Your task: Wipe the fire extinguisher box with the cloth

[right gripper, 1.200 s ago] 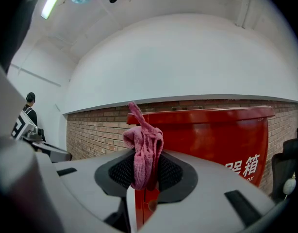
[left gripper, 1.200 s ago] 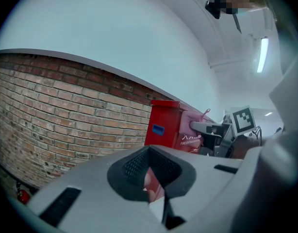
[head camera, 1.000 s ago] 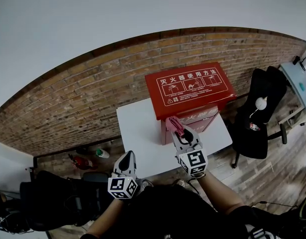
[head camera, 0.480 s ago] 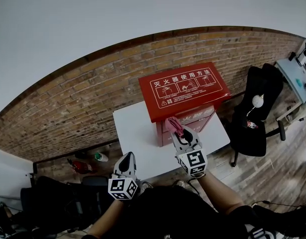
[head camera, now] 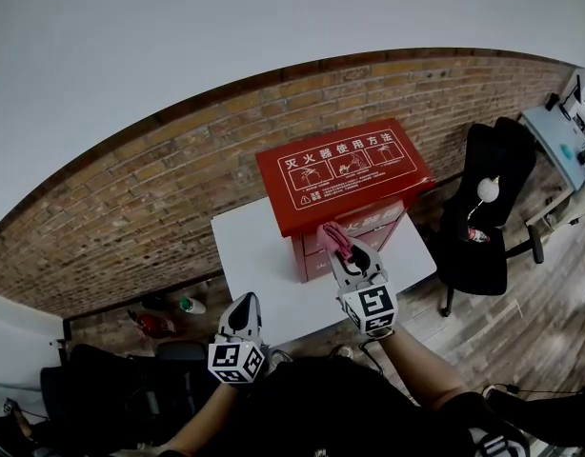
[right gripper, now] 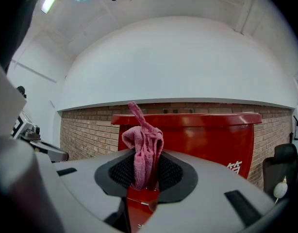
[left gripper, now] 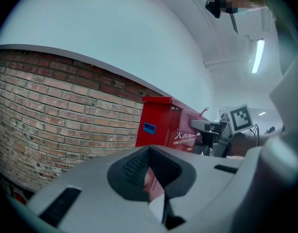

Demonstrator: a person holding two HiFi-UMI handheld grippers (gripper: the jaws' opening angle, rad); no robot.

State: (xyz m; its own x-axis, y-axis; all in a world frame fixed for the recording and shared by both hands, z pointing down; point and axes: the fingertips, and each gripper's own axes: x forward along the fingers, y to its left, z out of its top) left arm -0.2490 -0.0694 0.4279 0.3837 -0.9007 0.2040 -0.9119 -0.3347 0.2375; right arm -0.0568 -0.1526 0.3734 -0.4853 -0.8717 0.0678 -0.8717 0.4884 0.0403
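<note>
**Pink cloth pinched at the front of the red box**

Low in the head view, left of centre, the left gripper (head camera: pixel 243 304) hovers over the near edge of the white table (head camera: pixel 257 260). Its own view shows the finger pads drawn together at the tips, with nothing between them.

Just right of centre and a little farther in, the right gripper (head camera: pixel 343 252) reaches over the table. Its jaws are pressed onto a crumpled pink cloth (head camera: pixel 334 239), which bunches up above the pads with one thin corner standing upward.

The cloth is at the front face of the fire extinguisher box (head camera: pixel 342 174), just under the overhanging edge of its sloped lid. Whether the two actually touch cannot be made out.

The box is red, with white lettering and pictograms on the lid. It stands on the far right part of the table, in the middle of the frame.

At lower left a small red extinguisher (head camera: pixel 151 324) and a green-and-white bottle (head camera: pixel 187 305) sit on the floor. A black office chair (head camera: pixel 485 208) stands at right, beside the table. A brick wall (head camera: pixel 159 193) curves across behind everything.
</note>
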